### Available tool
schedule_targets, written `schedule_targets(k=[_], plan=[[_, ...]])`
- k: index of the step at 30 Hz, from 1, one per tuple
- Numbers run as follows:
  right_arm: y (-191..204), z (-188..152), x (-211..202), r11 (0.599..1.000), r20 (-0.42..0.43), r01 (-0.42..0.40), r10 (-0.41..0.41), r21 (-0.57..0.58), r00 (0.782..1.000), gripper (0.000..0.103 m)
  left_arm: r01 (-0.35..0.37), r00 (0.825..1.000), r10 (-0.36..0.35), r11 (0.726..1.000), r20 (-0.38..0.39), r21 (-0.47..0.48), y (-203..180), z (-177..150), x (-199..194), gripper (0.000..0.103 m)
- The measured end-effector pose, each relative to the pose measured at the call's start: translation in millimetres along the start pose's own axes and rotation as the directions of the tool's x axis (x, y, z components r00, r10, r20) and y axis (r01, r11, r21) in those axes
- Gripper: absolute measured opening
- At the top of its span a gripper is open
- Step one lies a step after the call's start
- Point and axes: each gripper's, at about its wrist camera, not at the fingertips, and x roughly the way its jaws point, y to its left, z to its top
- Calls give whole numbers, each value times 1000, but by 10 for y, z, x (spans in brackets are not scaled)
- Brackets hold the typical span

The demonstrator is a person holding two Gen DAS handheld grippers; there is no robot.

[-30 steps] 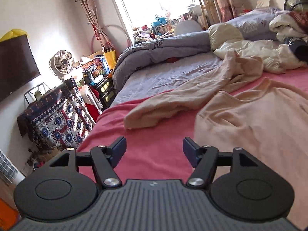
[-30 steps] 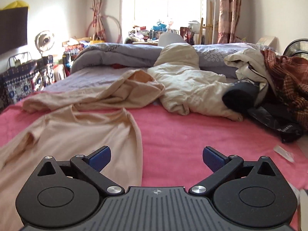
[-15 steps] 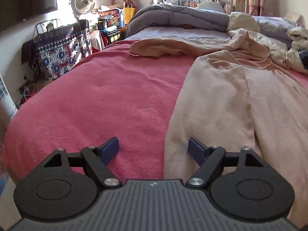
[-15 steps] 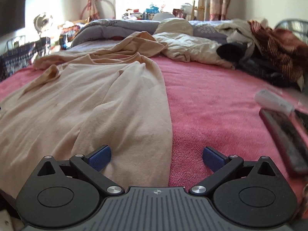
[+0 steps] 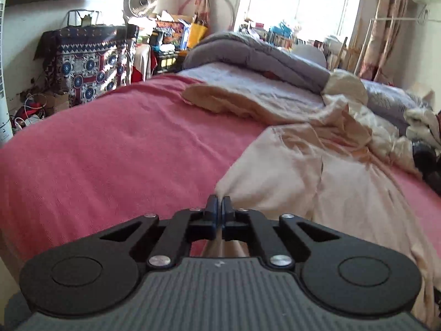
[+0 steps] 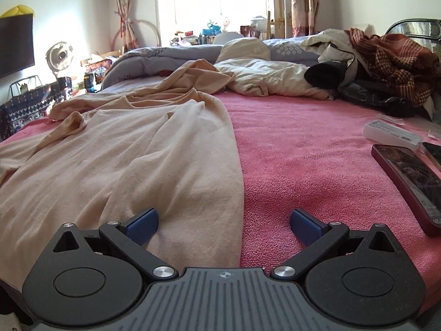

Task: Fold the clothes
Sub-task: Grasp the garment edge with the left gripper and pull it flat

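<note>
A beige long-sleeved garment lies spread on the pink bed cover. My left gripper is shut on the garment's near left corner and the cloth rises to the pads. In the right wrist view the same garment stretches away from me. My right gripper is open, low over the garment's near right edge, with the hem between its blue pads.
A dark red phone and a clear plastic box lie on the pink cover at right. A cream garment, a checked cloth and a grey duvet pile at the far side. A patterned bag and fan stand left of the bed.
My left gripper has shut on the garment's near left corner. The right gripper stays open and sits closer over the garment's near right edge.
</note>
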Motion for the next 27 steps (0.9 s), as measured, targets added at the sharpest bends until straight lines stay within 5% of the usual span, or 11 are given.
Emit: schedule_targets(k=[5, 11, 15, 18, 20, 22, 24, 27], plan=[[7, -11, 2, 1000, 6, 3, -3, 2, 1000, 103, -49, 984, 52, 999, 169, -22, 238, 638, -186, 0], [26, -6, 5, 1000, 5, 7, -7, 5, 1000, 103, -255, 946, 220, 959, 239, 125, 342, 1130, 176, 0], [17, 85, 24, 1000, -37, 6, -5, 10, 999, 103, -368, 929, 353, 913, 112, 177, 437, 1173, 866, 0], [1, 155, 46, 1000, -73, 8, -6, 30, 997, 101, -416, 890, 448, 875, -86, 246, 551, 886, 1490, 1], [21, 197, 44, 1000, -85, 16, -14, 26, 996, 87, -433, 870, 481, 851, -108, 298, 559, 599, 1707, 0], [38, 271, 21, 999, -92, 8, -4, 39, 996, 41, -481, 848, 529, 767, 5, 424, 356, 377, 1743, 0], [23, 388, 2, 998, -112, -17, 24, 64, 993, 10, -505, 824, 566, 715, 24, 483, 221, 334, 1809, 0], [-26, 616, -53, 998, -79, 34, -30, 44, 996, 4, -483, 843, 538, 759, -2, 436, 270, 381, 1793, 0]])
